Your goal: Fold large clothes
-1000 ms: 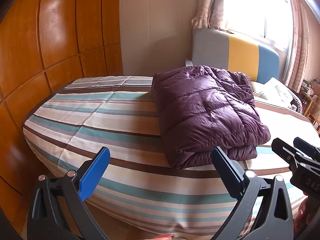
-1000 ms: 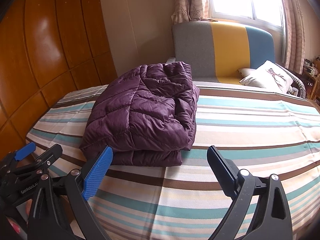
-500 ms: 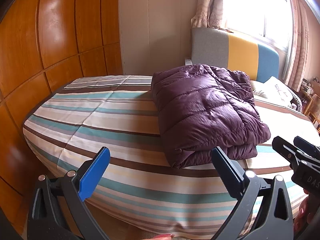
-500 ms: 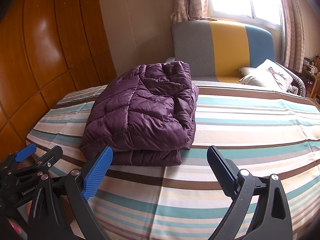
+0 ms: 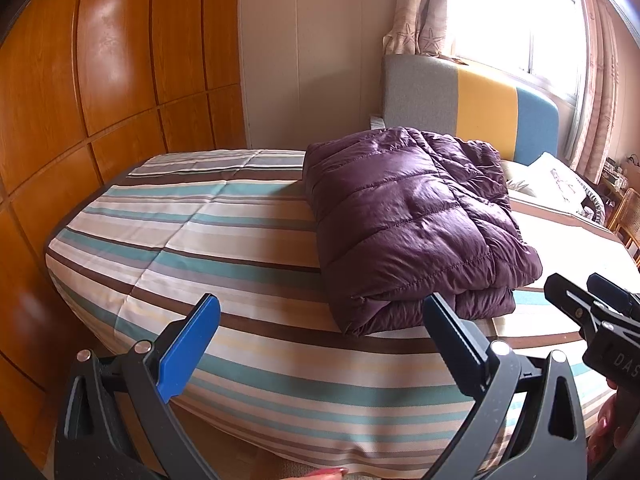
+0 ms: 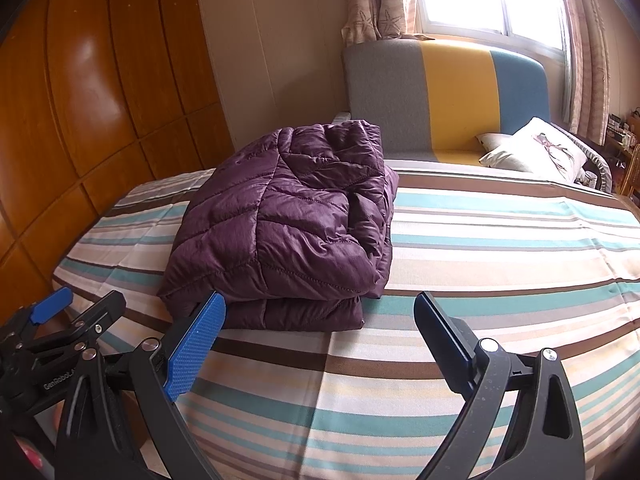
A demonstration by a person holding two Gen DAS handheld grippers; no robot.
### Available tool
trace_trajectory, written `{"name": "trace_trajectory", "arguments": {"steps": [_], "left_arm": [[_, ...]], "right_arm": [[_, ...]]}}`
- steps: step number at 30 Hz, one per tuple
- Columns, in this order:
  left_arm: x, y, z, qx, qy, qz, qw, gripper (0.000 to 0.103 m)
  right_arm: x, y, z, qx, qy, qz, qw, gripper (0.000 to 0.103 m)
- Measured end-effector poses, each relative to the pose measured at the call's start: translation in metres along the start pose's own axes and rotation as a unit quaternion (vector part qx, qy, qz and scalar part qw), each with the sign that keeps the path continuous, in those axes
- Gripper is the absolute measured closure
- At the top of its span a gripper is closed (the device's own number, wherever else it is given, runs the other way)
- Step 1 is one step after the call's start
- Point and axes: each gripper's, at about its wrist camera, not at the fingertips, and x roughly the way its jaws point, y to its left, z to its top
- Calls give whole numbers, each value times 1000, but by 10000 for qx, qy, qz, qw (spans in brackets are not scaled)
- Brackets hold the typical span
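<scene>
Jacket: purple puffer jacket (image 6: pixel 288 220) lies folded in a compact stack on the striped bed (image 6: pixel 500 248).
Left gripper (image 5: pixel 320 332): jaws wide apart, holding nothing.
Right gripper (image 6: pixel 320 326): same, empty.
Progress: folding looks finished; nothing obvious left.

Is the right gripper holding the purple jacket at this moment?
No, the right gripper is open and empty, held apart from the folded purple jacket, which lies on the striped bed.
</scene>
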Motion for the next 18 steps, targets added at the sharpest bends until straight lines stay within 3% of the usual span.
{"name": "trace_trajectory", "arguments": {"steps": [18], "left_arm": [[2, 0, -1, 22, 58, -6, 10000, 2]], "right_arm": [[3, -2, -2, 51, 79, 44, 9999, 8]]}}
